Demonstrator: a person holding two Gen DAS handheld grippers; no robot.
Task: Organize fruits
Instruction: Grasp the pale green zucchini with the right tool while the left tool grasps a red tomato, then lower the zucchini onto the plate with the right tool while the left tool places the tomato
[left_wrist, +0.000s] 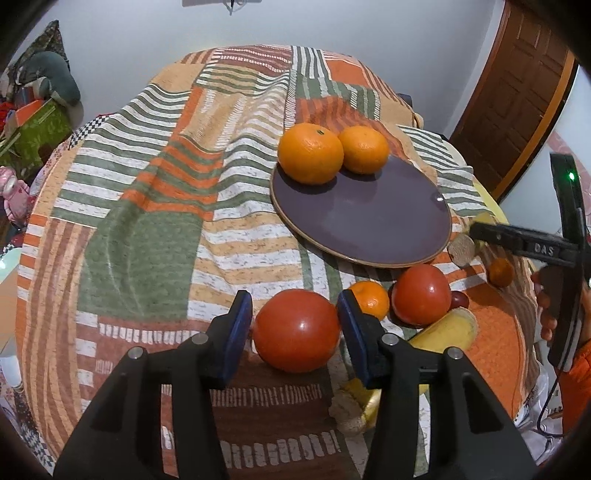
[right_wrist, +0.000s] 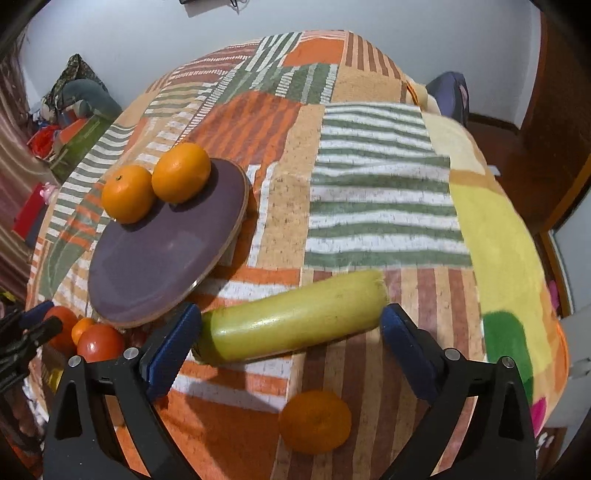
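- The landmark is a round dark purple plate with a tan rim, lying on a patchwork cloth of orange, green and white stripes.
- Two round oranges sit side by side on the far part of the plate, touching each other; the second orange is to the right of the first in the left wrist view.
- The left gripper, black with blue pads, is on the near side of the plate. Its jaws are spread, and a large round red tomato sits between them on the cloth; the pads are right at its sides, but actual contact cannot be told.
- A small orange lies just off the near rim of the plate, and a second red tomato is beside it, touching or almost touching the rim.
- A small dark red fruit shows just behind that second tomato.
- The right gripper is also on the near side of the plate, to the right of it. Its jaws are wide apart around a long yellow-green fruit, which lies crosswise; its left end is against the left pad, its right end clear of the right pad.
- Another orange lies on the cloth nearer than that long fruit, well apart from the plate.
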